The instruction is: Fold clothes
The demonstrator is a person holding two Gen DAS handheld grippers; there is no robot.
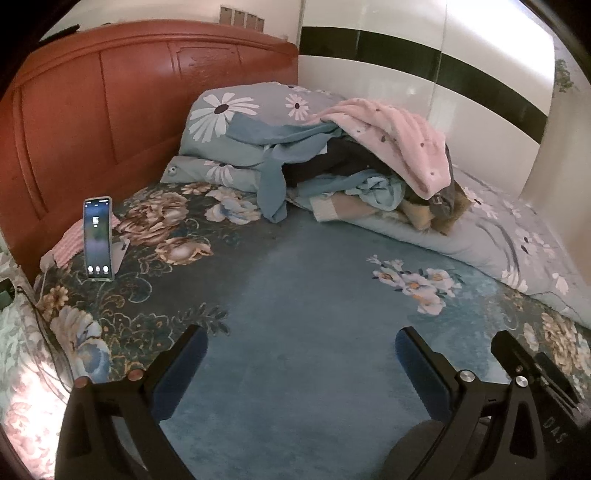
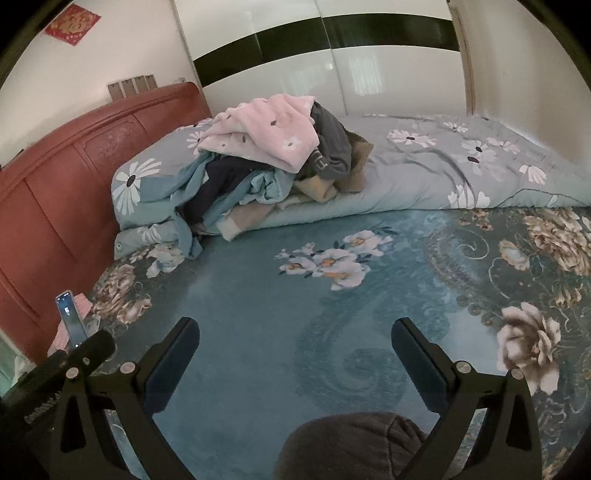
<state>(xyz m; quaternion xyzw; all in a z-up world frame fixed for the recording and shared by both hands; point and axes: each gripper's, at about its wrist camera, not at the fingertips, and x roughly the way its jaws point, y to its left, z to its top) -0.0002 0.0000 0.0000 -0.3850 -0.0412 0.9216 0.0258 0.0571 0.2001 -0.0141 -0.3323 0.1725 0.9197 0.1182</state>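
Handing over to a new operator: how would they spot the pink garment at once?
Find the red wooden headboard, then the heap of clothes piled on the folded daisy quilt beside it. The pink garment lies on top, fluffy, pale, dotted with small dark specks, unlike the grey and teal pieces below.

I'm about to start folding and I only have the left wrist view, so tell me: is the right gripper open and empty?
Observer: Yes. The right gripper stands wide open, and only the teal floral bedspread shows between its fingers.
Operator: Good. Is there anything on the wall beyond the red-brown wooden headboard that my view cuts off?
Observer: A red paper decoration with gold print hangs high on the pale wall, above the red-brown wooden headboard and well away from the heap of unfolded clothes.
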